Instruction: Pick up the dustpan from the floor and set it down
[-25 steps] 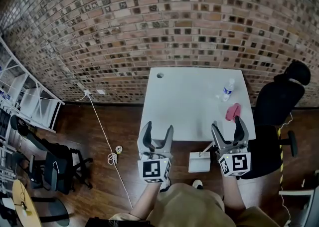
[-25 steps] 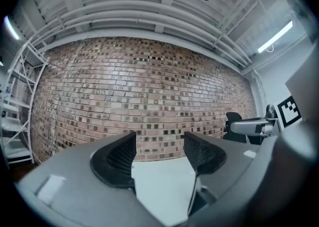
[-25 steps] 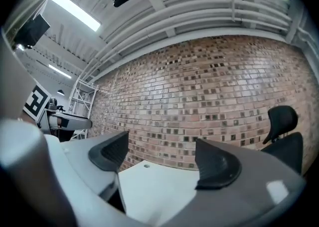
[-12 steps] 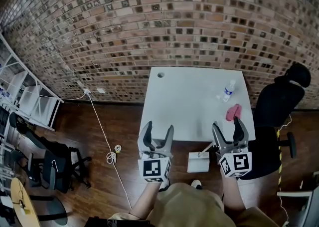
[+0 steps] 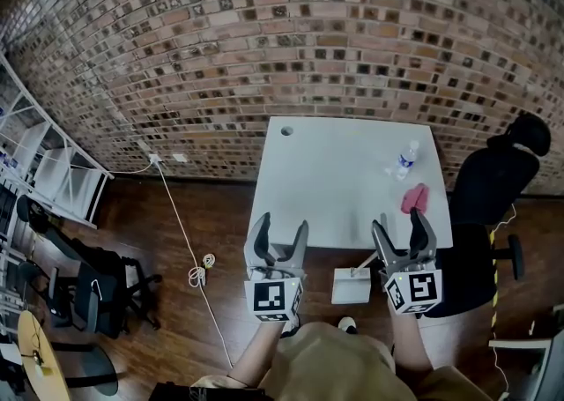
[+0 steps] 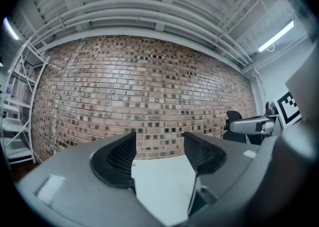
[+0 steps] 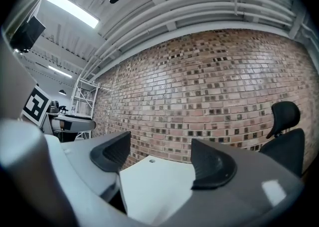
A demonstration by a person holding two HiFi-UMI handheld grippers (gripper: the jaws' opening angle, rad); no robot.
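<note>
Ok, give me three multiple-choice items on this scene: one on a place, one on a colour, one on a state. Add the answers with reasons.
1. Where is the dustpan?
A) on the floor by the table's near edge
B) on top of the table
C) held up in the air

2. What colour is the cloth on the table?
A) green
B) pink
C) blue

3. How do the left gripper's jaws stand?
A) shut on the dustpan
B) apart, with nothing between them
C) shut on the cloth

Answers:
1 A: the head view shows it lying on the wood floor just in front of the table.
2 B: the cloth is plainly pink against the white top.
3 B: the left gripper view shows only table and wall in the gap.
</note>
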